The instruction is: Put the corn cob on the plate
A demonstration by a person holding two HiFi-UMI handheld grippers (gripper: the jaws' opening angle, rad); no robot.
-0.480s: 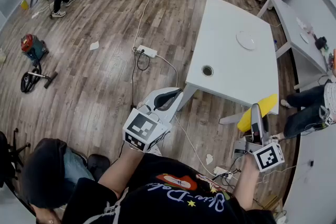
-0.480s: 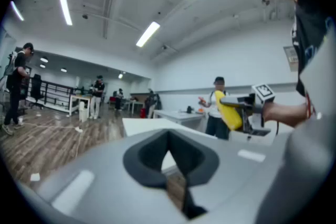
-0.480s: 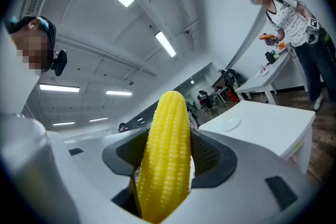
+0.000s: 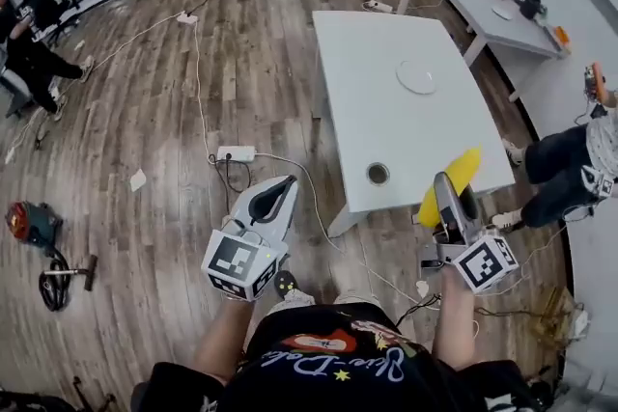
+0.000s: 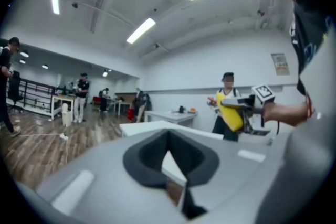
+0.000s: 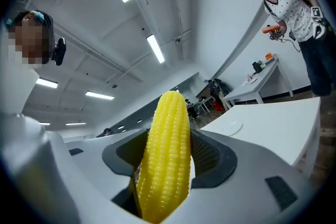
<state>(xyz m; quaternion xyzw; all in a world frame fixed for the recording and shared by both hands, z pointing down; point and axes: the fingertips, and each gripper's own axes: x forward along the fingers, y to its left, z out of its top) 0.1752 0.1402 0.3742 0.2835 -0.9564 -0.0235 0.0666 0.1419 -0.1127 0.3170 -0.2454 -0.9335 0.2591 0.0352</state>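
My right gripper (image 4: 452, 193) is shut on the yellow corn cob (image 4: 450, 184), which sticks out past the jaws over the near edge of the white table (image 4: 386, 121). In the right gripper view the corn cob (image 6: 167, 160) stands upright between the dark pads (image 6: 210, 157). The small white plate (image 4: 417, 77) lies farther along the table, well beyond the cob, and shows as a flat disc (image 6: 231, 127). My left gripper (image 4: 273, 200) hangs over the wooden floor left of the table, jaws together and empty. From the left gripper view the corn cob (image 5: 231, 115) shows at right.
A round cable hole (image 4: 378, 173) sits near the table's front edge. A power strip (image 4: 235, 153) and cables lie on the floor at left, a vacuum cleaner (image 4: 29, 222) farther left. A person (image 4: 579, 159) stands right of the table; a second table (image 4: 483, 0) is behind.
The head view has swung, so the table sits more central and closer. The right gripper, still holding the corn cob, now reaches the table's near edge. The left gripper keeps its pose.
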